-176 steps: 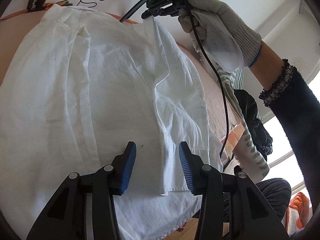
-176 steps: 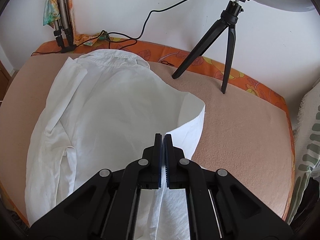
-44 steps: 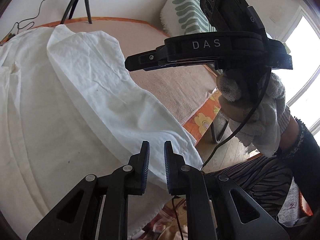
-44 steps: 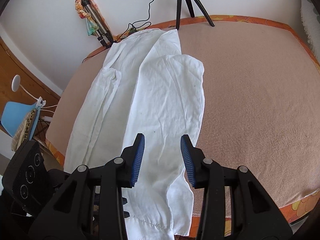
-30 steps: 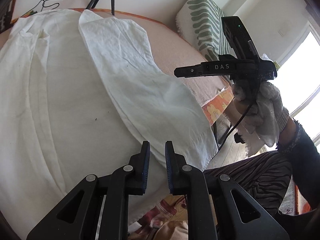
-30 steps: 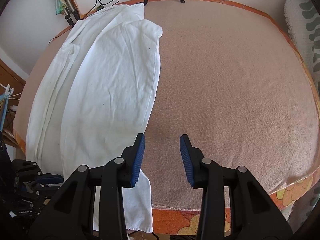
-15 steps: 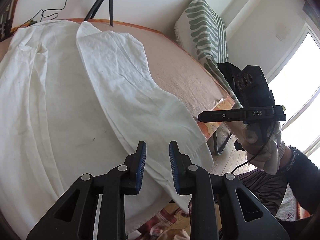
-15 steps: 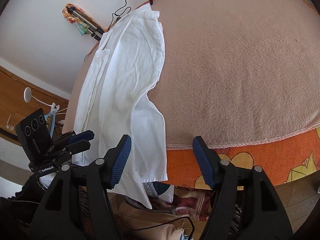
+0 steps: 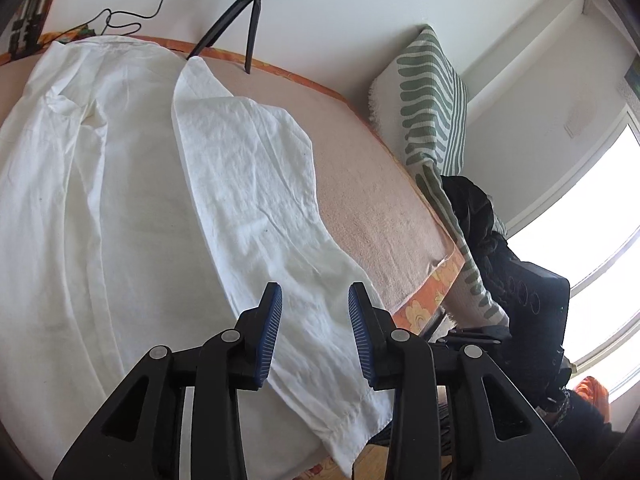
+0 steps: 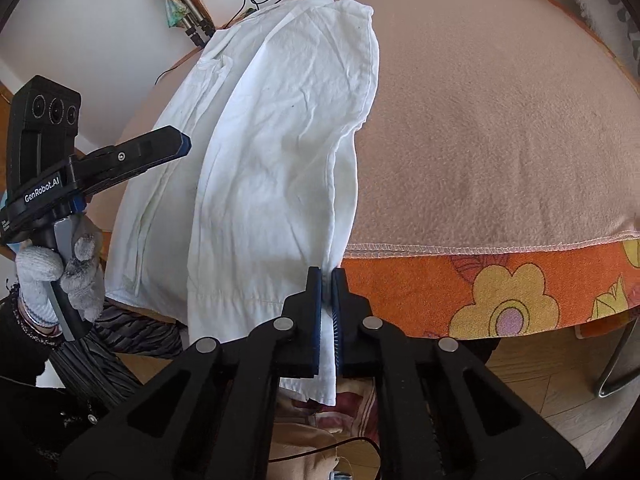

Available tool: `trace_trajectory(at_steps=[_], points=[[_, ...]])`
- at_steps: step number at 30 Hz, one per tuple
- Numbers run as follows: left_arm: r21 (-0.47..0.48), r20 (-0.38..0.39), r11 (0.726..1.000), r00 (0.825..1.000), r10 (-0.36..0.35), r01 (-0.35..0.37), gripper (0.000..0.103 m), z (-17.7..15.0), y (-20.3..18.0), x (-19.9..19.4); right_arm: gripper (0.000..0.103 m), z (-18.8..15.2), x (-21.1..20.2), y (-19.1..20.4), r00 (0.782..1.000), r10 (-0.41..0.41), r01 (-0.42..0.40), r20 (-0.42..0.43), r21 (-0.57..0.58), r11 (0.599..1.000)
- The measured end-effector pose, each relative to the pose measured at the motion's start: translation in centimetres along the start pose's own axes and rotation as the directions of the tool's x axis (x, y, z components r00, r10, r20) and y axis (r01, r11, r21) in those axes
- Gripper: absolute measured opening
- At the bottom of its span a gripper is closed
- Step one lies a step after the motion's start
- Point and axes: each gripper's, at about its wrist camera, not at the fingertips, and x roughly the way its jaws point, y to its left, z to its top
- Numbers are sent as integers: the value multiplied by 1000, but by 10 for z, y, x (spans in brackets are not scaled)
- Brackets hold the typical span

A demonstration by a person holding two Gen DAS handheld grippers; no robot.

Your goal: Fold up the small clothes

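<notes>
The white shirt [image 10: 280, 152] lies lengthwise on the peach blanket [image 10: 500, 120], its sides already folded inward, with its hem end hanging over the blanket's stitched edge toward the person. The right gripper [image 10: 326, 280] has just snapped closed and is clamped on the shirt's hanging right edge, just below the blanket's edge; cloth runs straight down between its blue pads. The left gripper [image 9: 314, 312] has just been opening; its jaws stand apart with nothing pinched, poised above the folded panel, near the hem, the cloth lying beyond its tips. From the right gripper's side it shows off to the left, held in a gloved hand [image 10: 60, 276].

This looks like the start of the lengthwise fold: one hem corner is secured, the other not yet. The next move, I'd judge, calls for the left gripper to drop onto the opposite hem corner and pinch it, then both to lift together and carry the hem away toward the collar, keeping the edge level so the folded sides don't spill open. A tripod [image 9: 244, 12] stands beyond the collar end.
</notes>
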Motion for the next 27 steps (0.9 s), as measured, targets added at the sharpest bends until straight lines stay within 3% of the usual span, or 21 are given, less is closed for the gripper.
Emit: trace_trajectory(at_steps=[2, 7, 11, 15, 17, 19, 22, 27], points=[[-18, -8, 1000, 1000, -8, 7, 40, 10, 1, 5, 6, -3, -9, 21, 998, -51, 54, 43, -72, 996], [-69, -35, 998, 999, -17, 14, 46, 41, 7, 24, 5, -3, -13, 52, 993, -76, 85, 86, -105, 991], [-39, -36, 999, 999, 29, -31, 46, 69, -1, 41, 5, -5, -2, 79, 993, -89, 102, 83, -165, 981], [3, -44, 992, 991, 130, -130, 48, 93, -13, 62, 5, -5, 11, 99, 994, -91, 104, 65, -221, 970], [43, -60, 982, 981, 186, -183, 53, 103, -20, 75, 5, -6, 15, 105, 995, -87, 97, 55, -233, 968], [130, -45, 954, 960, 277, -269, 55, 109, -30, 86, 5, -7, 17, 107, 995, -86, 96, 51, -244, 965], [276, -32, 876, 908, 419, -395, 55, 114, -39, 112, 5, -11, 16, 108, 996, -83, 92, 46, -246, 965], [424, -39, 761, 830, 557, -491, 55, 114, -45, 156, 5, -13, 16, 109, 996, -81, 88, 38, -250, 964]])
